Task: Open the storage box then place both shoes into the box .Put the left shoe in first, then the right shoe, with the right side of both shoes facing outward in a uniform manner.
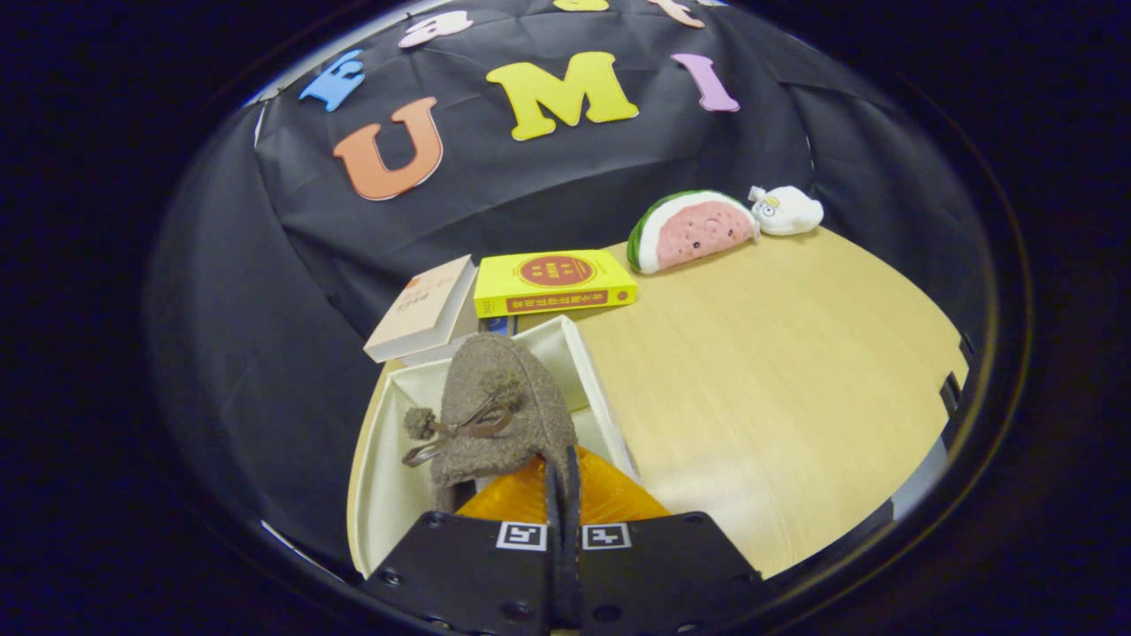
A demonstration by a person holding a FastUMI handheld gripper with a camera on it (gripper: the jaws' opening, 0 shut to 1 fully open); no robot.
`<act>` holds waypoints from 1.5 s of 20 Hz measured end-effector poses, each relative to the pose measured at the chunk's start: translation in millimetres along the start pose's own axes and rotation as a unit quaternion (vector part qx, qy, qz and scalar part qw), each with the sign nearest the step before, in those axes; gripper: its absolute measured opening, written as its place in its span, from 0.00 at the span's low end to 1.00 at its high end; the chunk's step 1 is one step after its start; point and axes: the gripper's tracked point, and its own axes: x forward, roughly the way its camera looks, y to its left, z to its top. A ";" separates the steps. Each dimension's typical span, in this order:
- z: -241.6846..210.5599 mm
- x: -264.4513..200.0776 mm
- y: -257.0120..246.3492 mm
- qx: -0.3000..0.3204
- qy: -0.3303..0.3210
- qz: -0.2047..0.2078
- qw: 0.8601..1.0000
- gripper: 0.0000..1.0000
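You hold the brown felt shoe (499,415) pinched by its heel rim between the closed fingers of the gripper (563,495), above the open white storage box (380,468), so the placing step apparently needs a lowering, then release.

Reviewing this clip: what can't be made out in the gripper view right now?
- Whether the other shoe is already in the storage box: the held shoe covers the interior.
- Which shoe this is, left or right: unclear at this angle.
- The box's lid: an orange panel is cut off by the gripper, its jaws shut on the shoe's heel edge.
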 end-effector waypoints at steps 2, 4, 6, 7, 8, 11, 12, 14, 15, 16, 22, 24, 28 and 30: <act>0.8 0.2 0.1 0.002 -0.009 -0.009 1.000 0.00; 0.2 0.7 -1.2 0.007 -0.012 -0.019 1.000 0.00; 0.8 0.8 0.3 0.001 -0.016 -0.025 1.000 0.01; -0.3 0.9 0.8 0.001 -0.016 -0.025 1.000 0.03; -4.6 2.1 3.7 0.003 -0.010 -0.021 1.000 0.06; -10.6 3.5 2.1 -0.007 0.000 -0.032 0.999 0.16; -11.7 3.1 2.3 -0.013 -0.002 -0.035 0.999 0.14; -13.3 2.5 2.4 -0.020 0.000 -0.036 0.999 0.14; -15.5 2.0 3.7 -0.021 0.004 -0.032 0.999 0.16; -16.5 0.8 5.2 -0.022 0.008 -0.030 0.999 0.17; -25.5 -0.3 5.2 -0.089 0.031 -0.034 0.995 0.26; -28.4 -2.5 6.5 -0.109 0.037 -0.027 0.993 0.26; -28.5 -14.8 28.2 -0.148 0.044 0.036 0.987 0.50; -24.8 -24.1 28.5 -0.169 0.030 0.040 0.984 0.86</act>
